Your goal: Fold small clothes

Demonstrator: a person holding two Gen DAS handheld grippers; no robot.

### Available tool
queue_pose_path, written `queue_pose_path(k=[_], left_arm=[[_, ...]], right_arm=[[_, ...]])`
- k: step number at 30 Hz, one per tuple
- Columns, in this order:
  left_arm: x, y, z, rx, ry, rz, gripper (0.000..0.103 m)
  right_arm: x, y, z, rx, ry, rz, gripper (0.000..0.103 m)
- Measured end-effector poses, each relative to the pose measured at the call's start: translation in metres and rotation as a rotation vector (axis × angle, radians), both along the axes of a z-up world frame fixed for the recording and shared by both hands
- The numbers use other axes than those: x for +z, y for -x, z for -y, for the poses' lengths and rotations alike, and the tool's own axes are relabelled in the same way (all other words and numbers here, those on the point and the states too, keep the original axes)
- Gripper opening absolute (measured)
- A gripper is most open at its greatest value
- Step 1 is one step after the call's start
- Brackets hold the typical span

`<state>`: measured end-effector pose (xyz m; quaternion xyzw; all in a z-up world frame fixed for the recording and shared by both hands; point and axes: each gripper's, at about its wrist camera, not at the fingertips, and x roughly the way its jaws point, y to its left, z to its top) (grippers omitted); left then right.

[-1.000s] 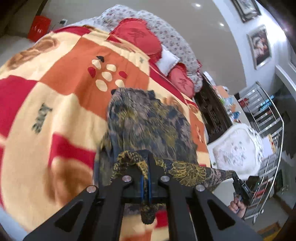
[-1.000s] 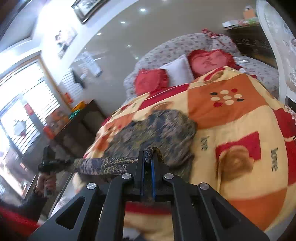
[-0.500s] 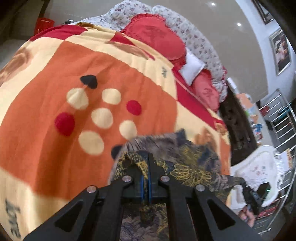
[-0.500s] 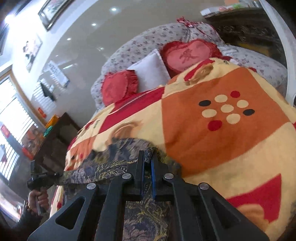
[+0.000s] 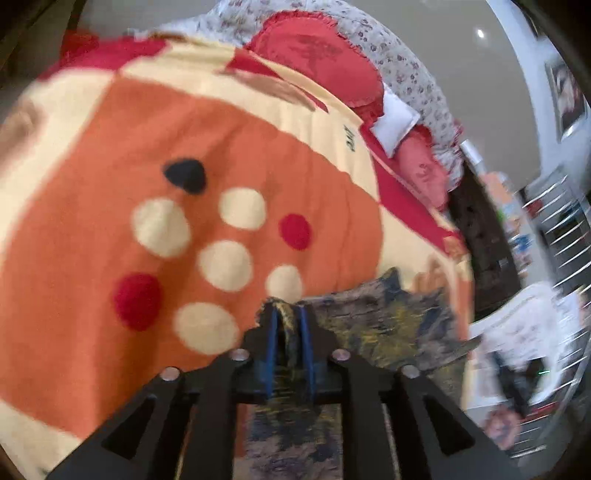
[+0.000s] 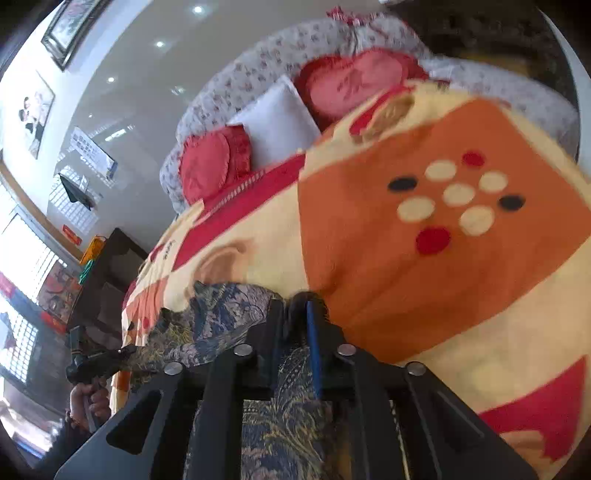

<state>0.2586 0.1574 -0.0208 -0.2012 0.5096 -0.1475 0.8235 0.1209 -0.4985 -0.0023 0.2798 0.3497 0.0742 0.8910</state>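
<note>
Covering bed, patchwork blanket (image 5: 229,122), red cushions (image 6: 207,162)

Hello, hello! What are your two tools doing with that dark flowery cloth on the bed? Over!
Left tool and right tool just opening, edge between the jaws. Dark patterned garment folded over on blanket. Nothing in the way.

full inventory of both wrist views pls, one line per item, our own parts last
garment: 1, dark blue-grey with yellow pattern, on the blanket's near edge, spanning both grippers
blanket: 1, orange, cream and red with dots, covering the bed
red cushions: 2, at the bed head
white pillow: 1, between the cushions
framed pictures: 2, on the wall
dark cabinet: 1, beside the bed
left gripper: black, blue pads, fingers just opening, cloth between them
right gripper: same, fingers just opening, cloth between them
hand: 1, on the left gripper's handle
</note>
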Motion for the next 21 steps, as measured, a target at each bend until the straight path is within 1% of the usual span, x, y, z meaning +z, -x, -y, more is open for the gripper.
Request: queue_pose_path(k=[1,2,3,5,6,7,8,9,10,11,12,14,15,17,18,20,21], left_arm=[[0.009,0.007,0.002,0.019,-0.06,0.056,0.058],[0.016,0.013,0.002,0.037,-0.095,0.106,0.066],[0.02,0.018,0.002,0.068,-0.134,0.133,0.07],[0.024,0.023,0.003,0.121,-0.211,0.137,0.066],[0.025,0.029,0.007,0.118,-0.217,0.156,0.06],[0.026,0.038,0.019,0.084,-0.21,0.174,0.053],[0.024,0.045,0.029,0.043,-0.205,0.181,0.05],[0.021,0.053,0.05,-0.026,-0.2,0.182,0.042],[0.013,0.061,0.075,-0.114,-0.208,0.17,0.034],[0.005,0.067,0.095,-0.177,-0.226,0.15,0.031],[-0.004,0.071,0.113,-0.226,-0.243,0.126,0.025],[-0.021,0.072,0.138,-0.268,-0.292,0.073,0.024],[-0.026,0.07,0.146,-0.267,-0.337,0.066,0.024],[-0.028,0.064,0.154,-0.255,-0.369,0.075,0.024],[-0.028,0.051,0.156,-0.24,-0.378,0.053,0.024],[-0.026,0.03,0.159,-0.219,-0.378,0.028,0.024],[-0.02,0.011,0.158,-0.19,-0.395,0.049,0.024]], right_arm=[[0.006,0.005,-0.001,-0.002,0.021,0.015,0.031],[0.012,0.009,-0.003,0.0,0.044,0.031,0.032],[0.02,0.016,-0.007,0.006,0.08,0.055,0.032],[0.03,0.023,-0.02,0.026,0.118,0.077,0.032],[0.032,0.023,-0.028,0.047,0.137,0.078,0.032],[0.034,0.021,-0.04,0.079,0.164,0.072,0.032],[0.033,0.016,-0.057,0.125,0.205,0.051,0.032],[0.031,0.012,-0.07,0.155,0.246,0.029,0.032],[0.025,0.005,-0.087,0.188,0.307,-0.006,0.032],[0.019,-0.001,-0.099,0.206,0.344,-0.032,0.032],[0.008,-0.012,-0.114,0.217,0.391,-0.083,0.032],[-0.013,-0.031,-0.126,0.214,0.41,-0.168,0.032],[-0.025,-0.04,-0.129,0.212,0.407,-0.208,0.032],[-0.042,-0.054,-0.137,0.225,0.443,-0.263,0.032],[-0.049,-0.063,-0.144,0.231,0.483,-0.275,0.032],[-0.05,-0.076,-0.151,0.239,0.53,-0.271,0.034],[-0.046,-0.085,-0.153,0.242,0.533,-0.266,0.034]])
